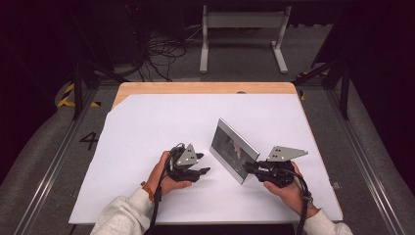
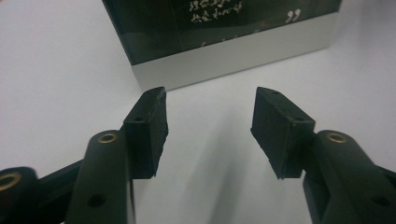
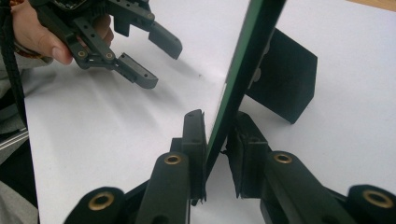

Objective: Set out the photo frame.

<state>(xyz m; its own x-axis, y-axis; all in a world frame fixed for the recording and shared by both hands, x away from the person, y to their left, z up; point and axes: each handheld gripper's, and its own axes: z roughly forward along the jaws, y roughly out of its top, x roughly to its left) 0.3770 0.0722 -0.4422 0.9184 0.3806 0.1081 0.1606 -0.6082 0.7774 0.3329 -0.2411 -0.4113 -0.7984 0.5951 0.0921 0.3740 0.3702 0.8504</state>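
A picture frame (image 1: 234,151) with a silver border and a dark picture stands upright on the white sheet (image 1: 147,127), right of the middle. My right gripper (image 1: 248,168) is at its near lower corner. In the right gripper view the jaws (image 3: 217,121) are shut on the frame's thin edge (image 3: 247,51), one pad on each face, and the black easel back (image 3: 285,79) props it from behind. My left gripper (image 1: 204,171) is open just left of the frame with nothing between its fingers. In the left gripper view the left gripper (image 2: 210,100) faces the frame's lower corner (image 2: 224,46) from a short way off.
The sheet covers most of a wooden table (image 1: 195,88), with bare paper to the left and behind the frame. Beyond the table, a white metal stand (image 1: 242,29) and loose cables (image 1: 161,54) lie on the floor. In the right gripper view the left gripper (image 3: 162,65) shows at upper left.
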